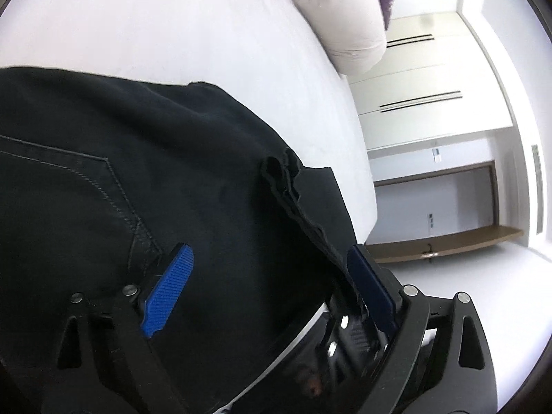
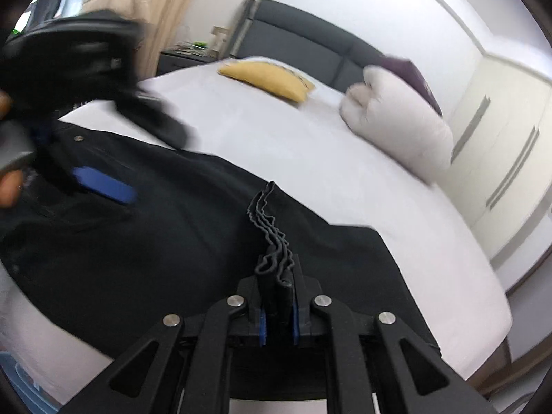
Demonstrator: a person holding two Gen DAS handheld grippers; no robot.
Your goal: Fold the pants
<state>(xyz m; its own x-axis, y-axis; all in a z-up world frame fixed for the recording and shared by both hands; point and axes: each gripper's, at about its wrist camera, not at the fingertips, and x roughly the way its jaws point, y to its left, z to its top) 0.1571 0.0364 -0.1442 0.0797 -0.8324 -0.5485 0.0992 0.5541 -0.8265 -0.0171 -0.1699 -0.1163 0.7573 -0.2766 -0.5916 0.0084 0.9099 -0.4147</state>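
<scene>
One pair of black pants (image 2: 179, 241) lies spread on the white bed (image 2: 310, 151), its near edge reaching the mattress edge closest to the cameras. The right hand-held gripper (image 2: 277, 324) is closed on a bunched, layered fold of the pants, which rises wavy between its two blue pads (image 2: 262, 327). The left hand-held gripper (image 1: 272, 296) is spread wide over the fabric beside a stitched pocket seam (image 1: 114, 186); its two blue pads (image 1: 169, 289) stand well apart and clamp nothing — in the right wrist view it appears blurred at upper left. Beyond the pants' far edge the sheet lies bare up to three soft items near the dark headboard (image 2: 303, 45): one yellow pillow (image 2: 269, 79), one rolled white duvet (image 2: 400, 120), one purple cushion (image 2: 410, 72) behind it. White wardrobe doors (image 1: 427, 79) line the wall past the bed's side edge.
</scene>
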